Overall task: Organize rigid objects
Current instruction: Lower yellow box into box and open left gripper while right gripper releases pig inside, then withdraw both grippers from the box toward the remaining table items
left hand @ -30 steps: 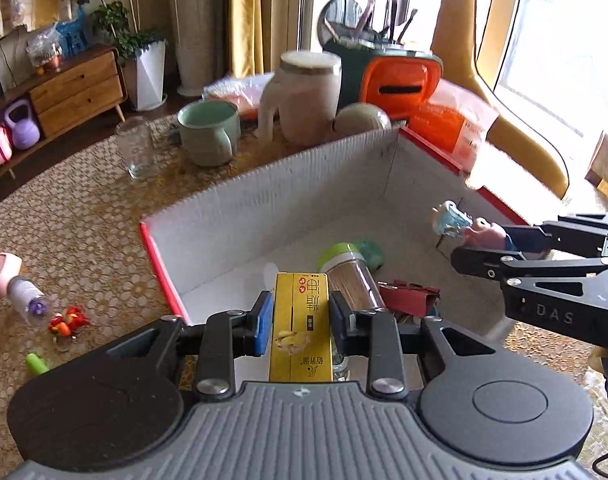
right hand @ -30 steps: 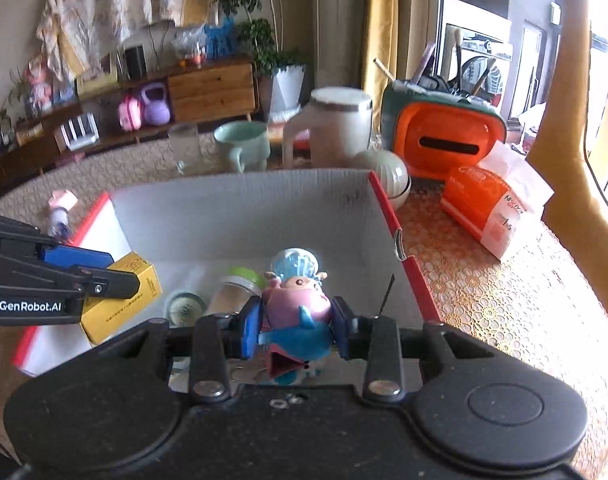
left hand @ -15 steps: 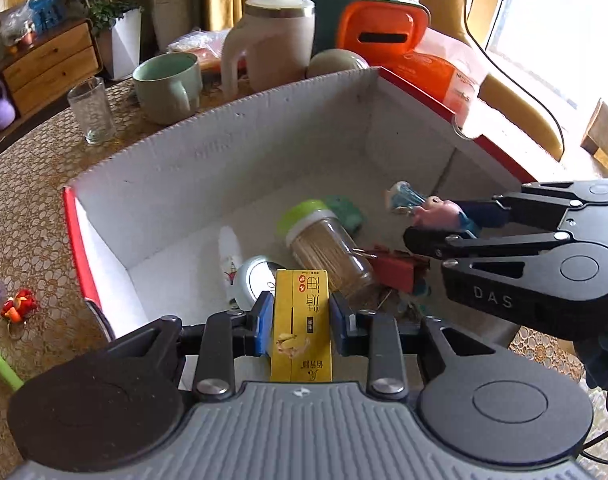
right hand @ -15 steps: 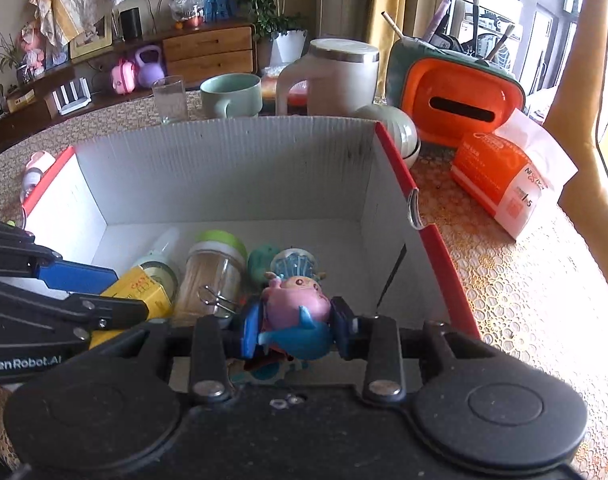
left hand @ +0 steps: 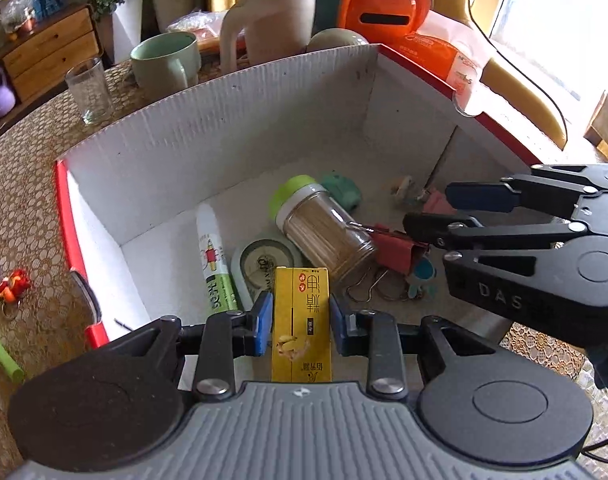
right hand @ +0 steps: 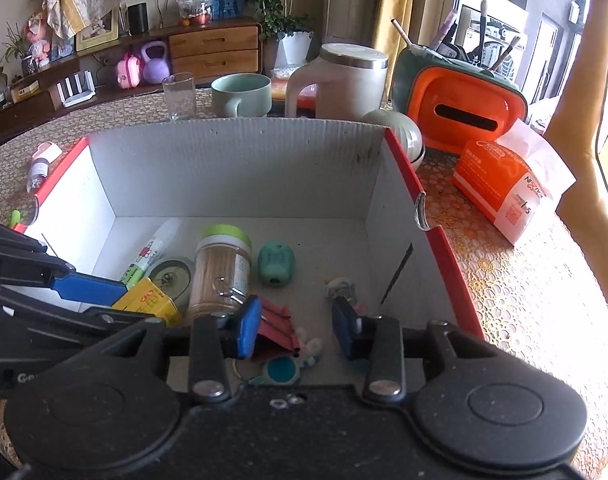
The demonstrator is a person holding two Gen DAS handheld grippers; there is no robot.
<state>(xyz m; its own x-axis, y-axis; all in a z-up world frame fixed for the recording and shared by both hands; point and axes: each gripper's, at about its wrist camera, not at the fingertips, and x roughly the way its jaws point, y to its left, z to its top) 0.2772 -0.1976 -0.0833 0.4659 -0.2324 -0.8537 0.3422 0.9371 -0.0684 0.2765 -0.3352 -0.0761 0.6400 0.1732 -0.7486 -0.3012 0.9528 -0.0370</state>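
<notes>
yellow carton, red-edged white box

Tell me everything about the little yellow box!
The yellow box is a slim carton, cardboard by the look of it, with red and dark printed characters and a small picture near one end. The left gripper holds it between its blue pads, pointing forward over the near edge of the big white cardboard box. Its far end hangs above a round tin.

Left gripper clamped closed; right gripper spread wide, empty.
</notes>
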